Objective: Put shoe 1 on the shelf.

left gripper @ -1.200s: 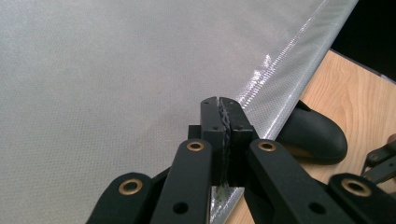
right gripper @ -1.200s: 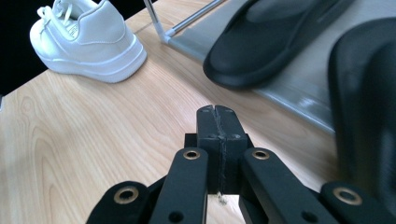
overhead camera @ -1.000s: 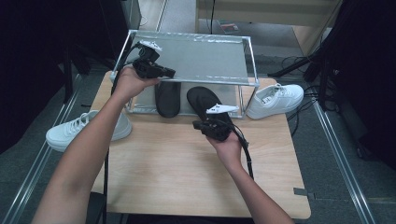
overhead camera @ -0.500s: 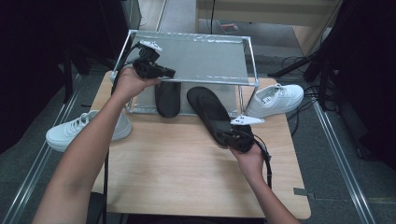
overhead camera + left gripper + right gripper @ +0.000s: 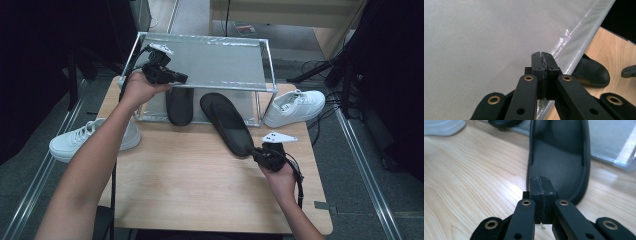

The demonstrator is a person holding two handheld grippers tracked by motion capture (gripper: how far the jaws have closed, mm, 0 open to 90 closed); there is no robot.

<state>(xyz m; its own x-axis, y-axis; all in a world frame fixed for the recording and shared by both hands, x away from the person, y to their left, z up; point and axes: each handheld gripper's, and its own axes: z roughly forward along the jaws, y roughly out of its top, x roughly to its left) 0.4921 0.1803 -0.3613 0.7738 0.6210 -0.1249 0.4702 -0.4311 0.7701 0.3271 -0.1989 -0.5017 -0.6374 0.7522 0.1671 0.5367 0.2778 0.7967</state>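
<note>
We hold the right tongs (image 5: 258, 153) shut tight at the near tip of the long black insole (image 5: 226, 121), which stretches away from them on the surface (image 5: 190, 185). Our left tongs (image 5: 176, 77), shut and empty, sit far off by the rack (image 5: 220, 60).

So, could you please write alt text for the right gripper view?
The right tool, jaws shut, sits at the heel end of a black slipper lying on a light wooden table. A silver rack's base lies beyond.

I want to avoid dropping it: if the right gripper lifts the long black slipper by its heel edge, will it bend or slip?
The black slipper looks thin and long, so it probably sags. Its smooth edge may slip from the right gripper.
</note>
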